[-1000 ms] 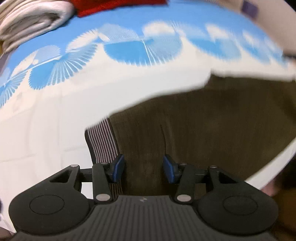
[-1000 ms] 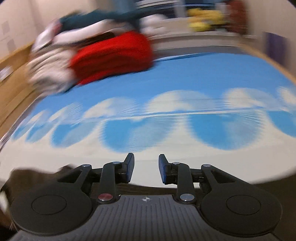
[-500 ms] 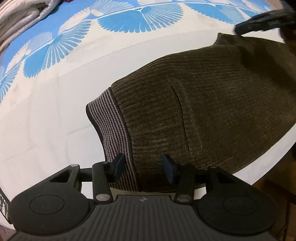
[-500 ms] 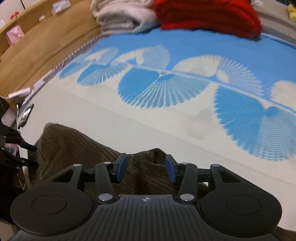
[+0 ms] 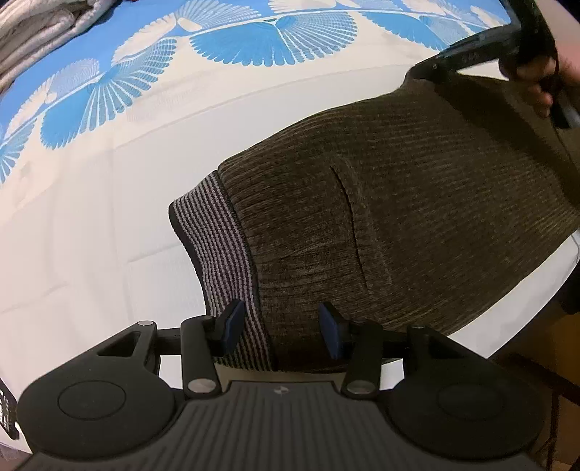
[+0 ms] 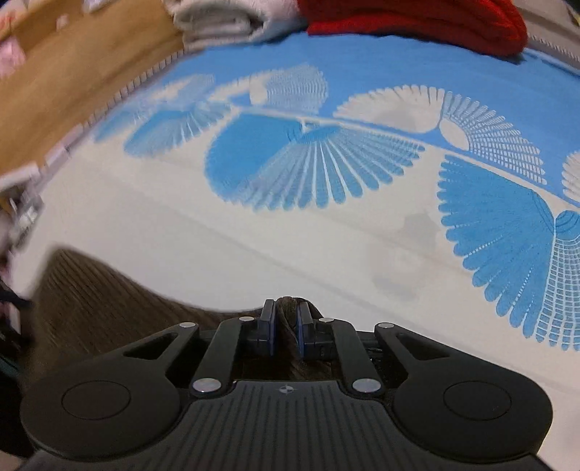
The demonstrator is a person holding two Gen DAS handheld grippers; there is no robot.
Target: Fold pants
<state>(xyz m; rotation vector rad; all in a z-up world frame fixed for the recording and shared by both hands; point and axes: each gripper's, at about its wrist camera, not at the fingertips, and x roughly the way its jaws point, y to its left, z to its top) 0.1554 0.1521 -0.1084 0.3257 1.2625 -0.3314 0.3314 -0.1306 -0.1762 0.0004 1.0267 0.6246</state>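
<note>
Pants: brown corduroy pants [image 5: 417,203] lying on the near edge of the bed [image 5: 90,224], striped waistband [image 5: 221,250] at the left, legs running off to the right.
Left gripper: left gripper [image 5: 281,324] hovering low over the near corner of the waistband; jaws spread, nothing between the blue pads [image 5: 232,320], band and corduroy lying in the gap.
Right gripper: right gripper [image 6: 284,324] with jaws drawn close, pinching a small ridge of brown cloth [image 6: 288,308] at the far edge of the pants; seen from the left wrist view as a dark tool at the far right corner of the fabric [image 5: 467,59].
Step in hand: judged to be securing both ends before a fold; right end gripped, left end not yet.
Doing it well: best to settle the left pads over the waistband corner, taking both layers, not just the top one; close firmly before any lift.
Lift: better to raise both ends together and level, keeping the cloth taut enough that the middle does not sag or twist.
Handling: corduroy looks thick and limp; likely to slide if only a thin lip is caught.
Risk: the pants lie close to the near bed edge, so a loose hold could let them slip off.
Clearance: folded white linen [image 6: 224,21] and red knit [image 6: 417,18] well apart at the far side, no obstacle.
</note>
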